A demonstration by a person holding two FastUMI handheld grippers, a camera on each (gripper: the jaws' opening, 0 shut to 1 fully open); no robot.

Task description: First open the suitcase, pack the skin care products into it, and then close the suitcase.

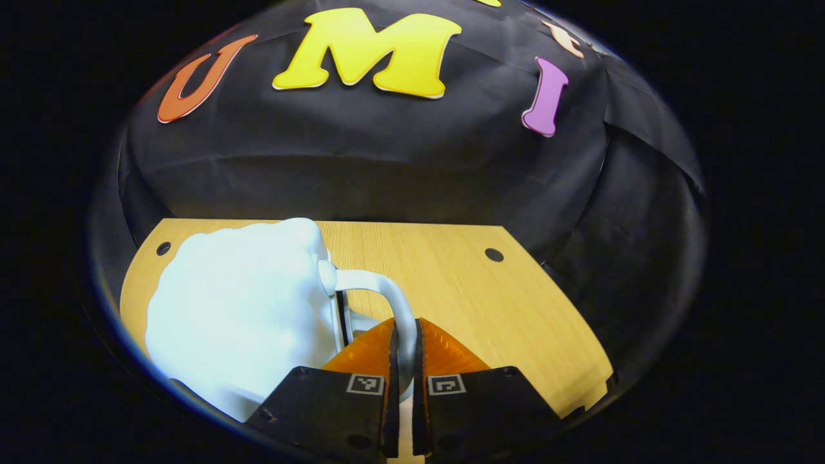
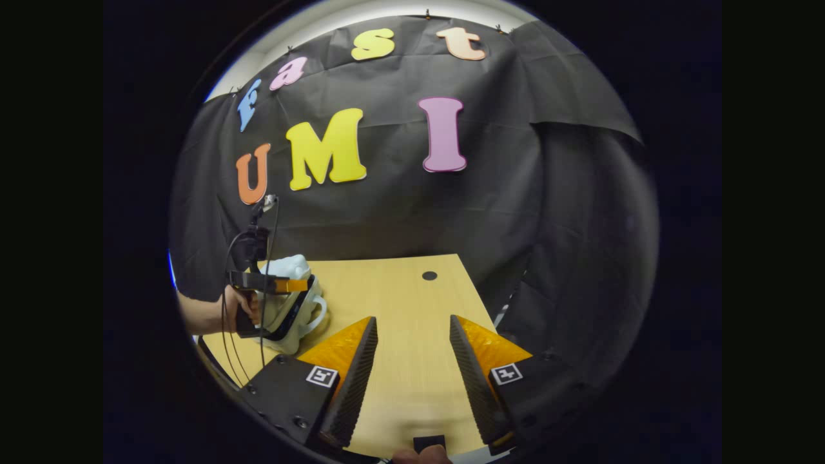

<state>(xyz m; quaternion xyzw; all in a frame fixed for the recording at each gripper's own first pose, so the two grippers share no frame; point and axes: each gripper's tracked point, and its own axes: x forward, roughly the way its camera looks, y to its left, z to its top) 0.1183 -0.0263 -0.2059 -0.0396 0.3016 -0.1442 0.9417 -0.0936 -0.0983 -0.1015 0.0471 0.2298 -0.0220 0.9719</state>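
A small pale blue suitcase point(image 1: 238, 309) with a bumpy shell stands on the wooden table point(image 1: 483, 290) at the left. Its curved handle point(image 1: 387, 290) arches off the right side, and my left gripper point(image 1: 405, 335) is shut on that handle, both fingers pressing it. In the right gripper view the suitcase point(image 2: 283, 267) sits at the table's left edge, with the left gripper point(image 2: 293, 284) against it and a hand point(image 2: 242, 306) holding that gripper. My right gripper point(image 2: 412, 319) hangs open over bare wood point(image 2: 412, 374), well to the right of the suitcase, with nothing between its fingers.
Black cloth walls close off the table at the back and right. Small round holes point(image 1: 494, 254) point(image 2: 429, 276) mark the tabletop near its far edge. Cables point(image 2: 225, 335) trail down from the left gripper by the table's left edge.
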